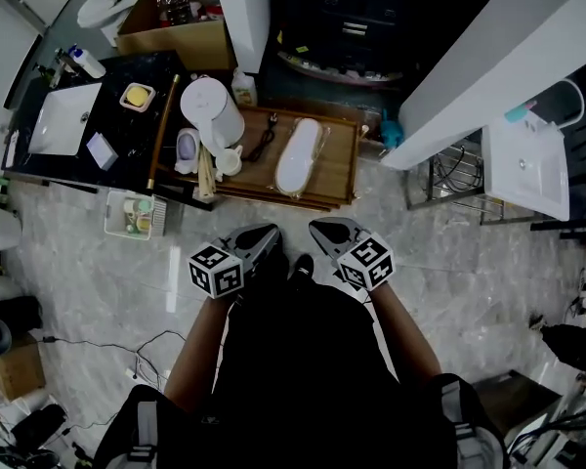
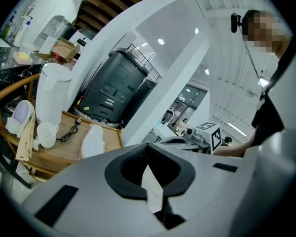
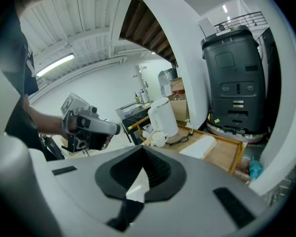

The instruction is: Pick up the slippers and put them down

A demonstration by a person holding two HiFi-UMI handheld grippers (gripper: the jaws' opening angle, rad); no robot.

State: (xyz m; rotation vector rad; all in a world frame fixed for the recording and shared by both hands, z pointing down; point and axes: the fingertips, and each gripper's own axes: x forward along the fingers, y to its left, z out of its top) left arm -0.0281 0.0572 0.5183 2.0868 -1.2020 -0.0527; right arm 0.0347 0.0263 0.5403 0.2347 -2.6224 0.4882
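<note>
Your left hand-held gripper [image 2: 148,149]: jaws pressed together, nothing between the pads, only floor showing through the gap behind them. Your right hand-held gripper [image 3: 142,149] is the same, jaws closed tight and empty. Neither touches anything.

In the head view both sit side by side in front of your body, left [image 1: 267,233] and right [image 1: 319,227], tips angled toward each other and near one another, over the marble floor [image 1: 449,272]. Each shows up in the other's camera: the right one [image 2: 187,138] at the edge of the left gripper view, the left one [image 3: 89,126] at the left of the right gripper view.

The slippers [image 1: 299,154] lie flat on the low wooden table [image 1: 340,159] straight ahead of the tips, well apart from both. They read as a white oblong in clear wrap, long axis pointing away from you. From the left gripper they sit ahead and to the left [image 2: 92,141], from the right gripper ahead and to the right [image 3: 200,146].

On the same table, left of the slippers:
- black cord [image 1: 264,145], just beside them
- white kettle [image 1: 212,110], upright at the table's left end
- white cup [image 1: 230,161], at the kettle's base
</note>
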